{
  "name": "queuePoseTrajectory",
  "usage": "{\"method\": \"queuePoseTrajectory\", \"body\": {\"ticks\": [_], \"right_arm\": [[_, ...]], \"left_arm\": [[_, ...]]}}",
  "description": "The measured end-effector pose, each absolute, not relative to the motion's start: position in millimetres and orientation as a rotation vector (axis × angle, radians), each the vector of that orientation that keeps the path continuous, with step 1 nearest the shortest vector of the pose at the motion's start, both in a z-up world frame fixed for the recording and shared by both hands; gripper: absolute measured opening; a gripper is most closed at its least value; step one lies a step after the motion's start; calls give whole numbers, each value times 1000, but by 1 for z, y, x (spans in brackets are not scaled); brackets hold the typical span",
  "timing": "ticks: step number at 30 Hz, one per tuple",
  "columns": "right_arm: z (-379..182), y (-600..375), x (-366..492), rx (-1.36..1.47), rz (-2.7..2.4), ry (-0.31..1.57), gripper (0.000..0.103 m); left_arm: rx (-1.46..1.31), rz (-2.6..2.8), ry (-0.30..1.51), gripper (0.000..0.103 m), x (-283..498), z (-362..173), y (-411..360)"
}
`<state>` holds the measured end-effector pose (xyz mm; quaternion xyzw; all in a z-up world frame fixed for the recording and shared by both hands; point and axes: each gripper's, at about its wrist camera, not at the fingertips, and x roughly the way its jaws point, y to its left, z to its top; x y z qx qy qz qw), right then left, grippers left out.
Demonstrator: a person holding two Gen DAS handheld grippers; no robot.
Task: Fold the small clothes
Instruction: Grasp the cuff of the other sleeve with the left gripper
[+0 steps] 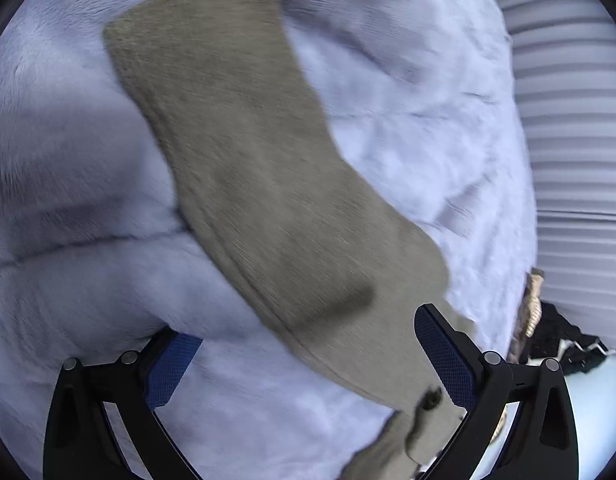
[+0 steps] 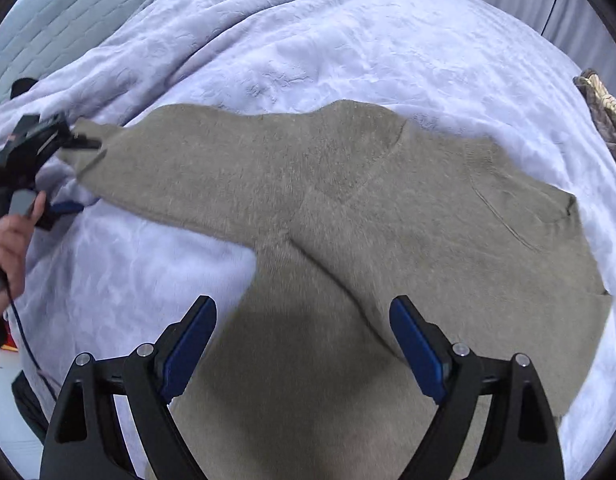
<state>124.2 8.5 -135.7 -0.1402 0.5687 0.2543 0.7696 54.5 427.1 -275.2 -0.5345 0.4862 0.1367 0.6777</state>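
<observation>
An olive-grey knit sweater [image 2: 387,216] lies on a lavender blanket [image 2: 308,40]. In the right wrist view its body fills the middle and one sleeve [image 2: 180,168] stretches left. My right gripper [image 2: 304,320] is open and empty, hovering over the sweater's lower body. My left gripper [image 2: 68,176] shows at the far left of that view, beside the sleeve's cuff. In the left wrist view the sleeve [image 1: 244,152] runs from upper left to lower right, and my left gripper [image 1: 304,332] is open, with the sleeve passing by its right finger [image 1: 443,352].
The blanket [image 1: 407,100] covers a bed. A striped grey surface [image 1: 575,140] lies at the right. A pile of dark and beige clothes [image 1: 547,336] sits at the bed's right edge, and it also shows in the right wrist view [image 2: 603,116].
</observation>
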Motion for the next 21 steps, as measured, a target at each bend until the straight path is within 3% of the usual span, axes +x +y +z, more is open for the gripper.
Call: {"method": "queuePoseTrajectory", "body": {"ticks": [4,5,7,8,9,10,12,18,21], "right_arm": [[-135,5,109,-307,528,1268,91],[-138,6,107,-301,523,1283,91],[-140,5,99,-299,520,1307,91],[-140,9,95,-308,524,1309,91],[-141,11,94,-322,521,1321,91],[-141,13,91,-331,522,1320,91],[-138,16,88,-332,521,1321,90],[-121,10,80,-296,496,1319,91],[-114,5,74,-299,479,1322,91]], "left_arm": [[-1192,263,1101,102,67,-278,410],[-1222,242,1102,98,73,-282,409],[-1239,187,1090,74,84,-278,406],[-1197,196,1094,74,91,-274,404],[-1149,217,1101,64,96,-270,403],[-1121,227,1112,40,100,-272,403],[-1122,231,1154,17,103,-279,406],[-1114,250,1047,12,82,-252,417],[-1091,298,1096,12,88,-261,417]]}}
